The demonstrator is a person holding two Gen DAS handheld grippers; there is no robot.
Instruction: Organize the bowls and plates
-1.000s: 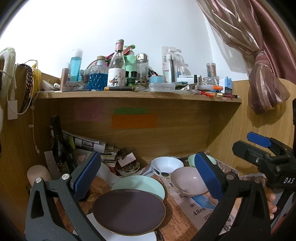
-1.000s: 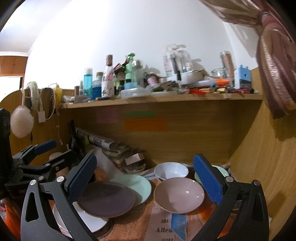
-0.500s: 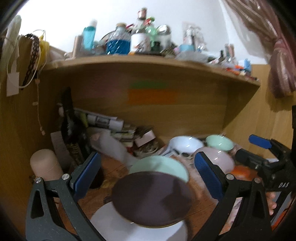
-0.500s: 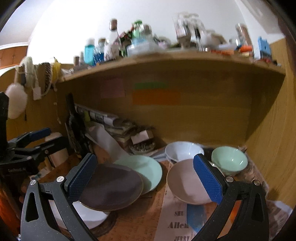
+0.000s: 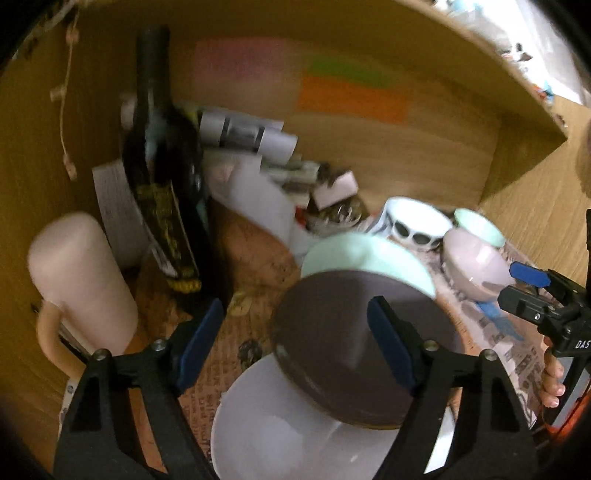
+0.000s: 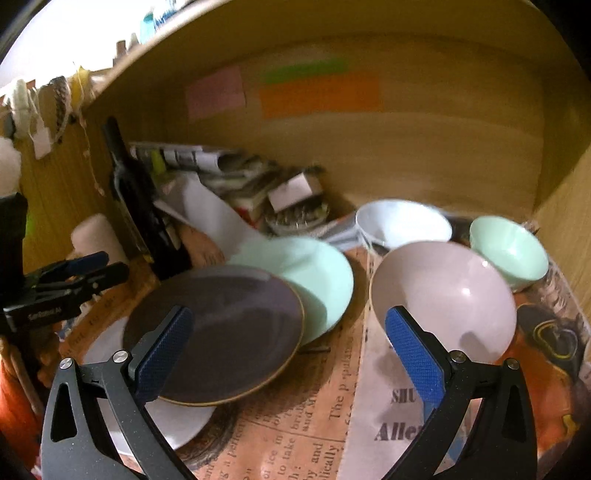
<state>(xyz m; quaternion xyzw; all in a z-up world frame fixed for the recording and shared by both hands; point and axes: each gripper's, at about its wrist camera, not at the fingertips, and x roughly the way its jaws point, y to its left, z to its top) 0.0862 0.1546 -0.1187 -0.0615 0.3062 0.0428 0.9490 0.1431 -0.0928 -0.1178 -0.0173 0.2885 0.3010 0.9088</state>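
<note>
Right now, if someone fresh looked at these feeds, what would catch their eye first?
Probably the dark plate, lying tilted on top of a white plate and overlapping a mint plate behind it, in front of the left gripper, whose jaws have just been closing with nothing between them. Right of the plates sit three bowls: a pink bowl nearest the open right gripper, with a white bowl and a mint bowl behind it.

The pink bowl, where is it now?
In the right wrist view, the pink bowl sits right of centre on the newspaper, between the mint plate and the mint bowl.

Wooden alcove [image 6: 424,140] (white wall [image 6: 74,33] above)
</note>
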